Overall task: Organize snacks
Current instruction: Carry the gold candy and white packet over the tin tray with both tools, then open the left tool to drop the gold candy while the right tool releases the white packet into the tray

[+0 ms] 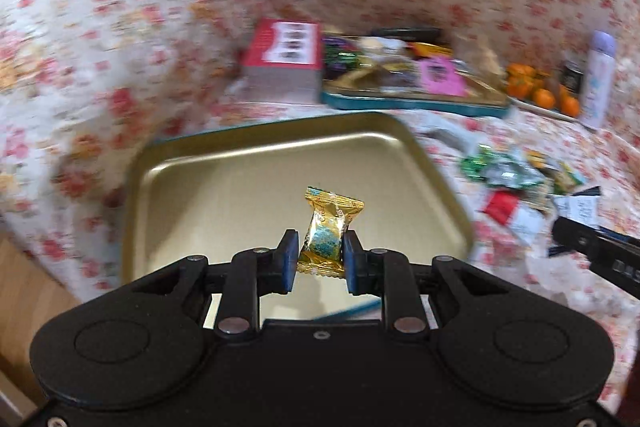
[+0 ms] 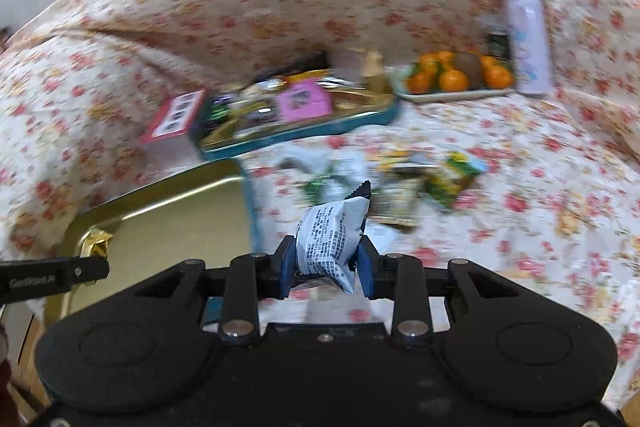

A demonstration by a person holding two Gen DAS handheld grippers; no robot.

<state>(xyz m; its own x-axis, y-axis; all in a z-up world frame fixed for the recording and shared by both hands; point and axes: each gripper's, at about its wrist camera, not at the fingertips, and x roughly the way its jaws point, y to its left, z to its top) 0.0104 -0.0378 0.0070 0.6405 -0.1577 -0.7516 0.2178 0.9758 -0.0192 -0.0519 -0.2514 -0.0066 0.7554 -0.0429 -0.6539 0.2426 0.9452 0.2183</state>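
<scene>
My left gripper [image 1: 320,253] is shut on a gold-wrapped candy [image 1: 328,231], held above the empty gold tin lid [image 1: 200,187]. My right gripper [image 2: 326,259] is shut on a white snack packet with dark print [image 2: 330,247], over the floral cloth just right of the gold lid [image 2: 180,219]. The left gripper's finger [image 2: 56,277] shows at the left edge of the right wrist view, with the gold candy [image 2: 96,243] at its tip. A pile of loose wrapped snacks [image 1: 516,183] [image 2: 404,187] lies on the cloth. Farther back stands a teal tin [image 1: 412,83] [image 2: 296,115] filled with snacks.
A red and white box [image 1: 284,67] [image 2: 176,115] sits left of the teal tin. A tray of oranges [image 1: 540,91] [image 2: 456,75] and a lilac bottle [image 1: 598,79] [image 2: 526,35] stand at the back right. Floral cloth [image 1: 100,47] covers the surface. A wooden floor [image 1: 28,287] shows lower left.
</scene>
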